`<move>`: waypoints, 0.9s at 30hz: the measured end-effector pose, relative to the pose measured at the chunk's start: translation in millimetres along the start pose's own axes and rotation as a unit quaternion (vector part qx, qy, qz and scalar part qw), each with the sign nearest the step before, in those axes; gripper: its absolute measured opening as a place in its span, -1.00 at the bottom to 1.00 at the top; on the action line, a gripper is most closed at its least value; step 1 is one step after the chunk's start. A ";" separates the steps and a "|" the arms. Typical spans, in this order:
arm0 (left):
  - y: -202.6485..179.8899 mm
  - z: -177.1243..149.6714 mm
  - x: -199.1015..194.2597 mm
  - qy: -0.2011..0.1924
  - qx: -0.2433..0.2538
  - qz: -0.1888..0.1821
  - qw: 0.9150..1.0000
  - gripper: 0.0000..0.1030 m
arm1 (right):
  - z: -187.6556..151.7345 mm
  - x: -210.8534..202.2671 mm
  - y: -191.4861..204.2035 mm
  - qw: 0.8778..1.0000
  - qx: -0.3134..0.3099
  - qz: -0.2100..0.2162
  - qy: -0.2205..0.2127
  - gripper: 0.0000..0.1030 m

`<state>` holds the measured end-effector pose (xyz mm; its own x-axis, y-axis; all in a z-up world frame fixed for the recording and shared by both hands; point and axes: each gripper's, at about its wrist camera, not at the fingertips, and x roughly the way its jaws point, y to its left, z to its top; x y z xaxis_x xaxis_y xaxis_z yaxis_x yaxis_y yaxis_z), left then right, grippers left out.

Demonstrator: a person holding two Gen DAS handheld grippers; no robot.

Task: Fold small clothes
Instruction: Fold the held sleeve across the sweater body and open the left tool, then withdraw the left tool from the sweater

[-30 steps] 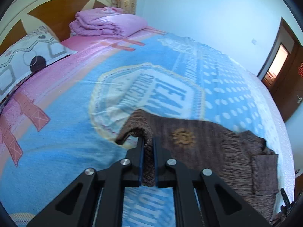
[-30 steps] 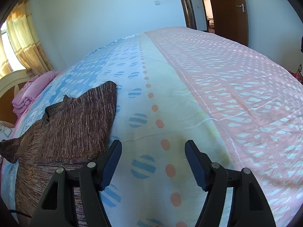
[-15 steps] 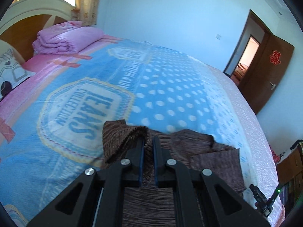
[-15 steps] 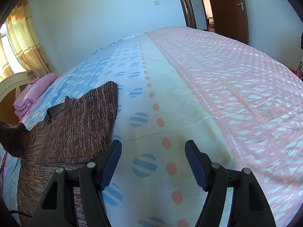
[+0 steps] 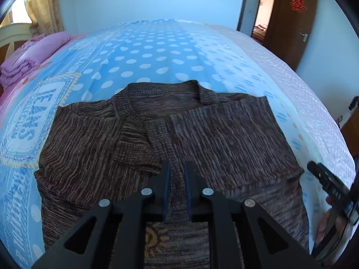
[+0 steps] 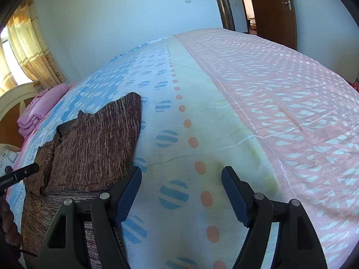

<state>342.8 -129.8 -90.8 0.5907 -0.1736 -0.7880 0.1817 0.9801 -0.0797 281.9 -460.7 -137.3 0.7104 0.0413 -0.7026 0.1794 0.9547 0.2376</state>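
Observation:
A small brown knit sweater (image 5: 224,134) lies on the bed with both sleeves folded in across its chest. My left gripper (image 5: 177,170) hovers over the sweater's middle, its jaws narrowly apart, with the folded left sleeve cuff (image 5: 134,154) lying just beside it. The same sweater (image 6: 96,148) shows at the left of the right wrist view. My right gripper (image 6: 181,179) is open and empty over the bedspread, just right of the sweater's edge.
The bedspread (image 5: 157,49) is blue with white dots, and pale yellow and pink (image 6: 280,103) toward the right. A folded pink quilt (image 5: 29,56) lies by the headboard. A brown door (image 5: 289,18) stands open at the far right.
My left gripper carried the left sleeve across onto the sweater's chest, then let it go and opened a little. My right gripper has stayed still and open.

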 end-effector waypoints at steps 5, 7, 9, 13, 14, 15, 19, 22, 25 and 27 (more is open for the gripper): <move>37.4 -14.0 -39.8 -0.065 0.024 0.070 0.995 0.39 | -0.9 -9.9 3.2 1.000 -0.006 0.009 -0.021 0.45; 66.7 -16.1 -42.4 -0.085 0.026 0.150 0.985 0.46 | -1.8 -21.7 13.8 0.999 -0.025 0.006 -0.041 0.45; 101.8 -13.7 -35.4 -0.085 0.022 0.239 0.967 0.45 | -1.7 -32.1 33.7 0.998 -0.040 0.014 -0.042 0.45; 174.7 -10.7 -19.2 -0.066 -0.042 0.305 0.949 0.43 | -5.4 -42.7 114.4 0.990 -0.121 0.075 -0.007 0.45; 185.3 -10.9 -12.6 -0.053 -0.050 0.306 0.949 0.43 | -6.3 -42.4 136.4 0.986 -0.142 0.092 0.006 0.45; 194.4 -12.8 -5.3 -0.038 -0.056 0.300 0.951 0.43 | -7.2 -40.4 157.9 0.981 -0.162 0.103 0.020 0.45; 198.1 -34.0 21.5 0.002 -0.054 0.289 0.956 0.43 | -9.6 -22.0 235.6 0.964 -0.243 0.102 0.039 0.45; 203.3 -41.2 15.6 -0.014 -0.072 0.264 0.962 0.43 | -15.2 8.2 282.2 0.952 -0.289 0.083 0.059 0.40; 210.0 -42.5 19.4 -0.014 -0.096 0.244 0.965 0.50 | -25.7 40.5 317.7 0.940 -0.327 0.068 0.071 0.31; 210.7 -44.2 19.5 -0.017 -0.100 0.238 0.966 0.50 | -32.2 61.9 332.8 0.932 -0.352 0.044 0.079 0.29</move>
<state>357.8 77.5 -149.9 0.5954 0.3014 -0.7447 -0.2703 0.9481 0.1677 363.7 -130.9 -123.3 0.5828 0.1178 -0.8040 -0.4039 0.9006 -0.1608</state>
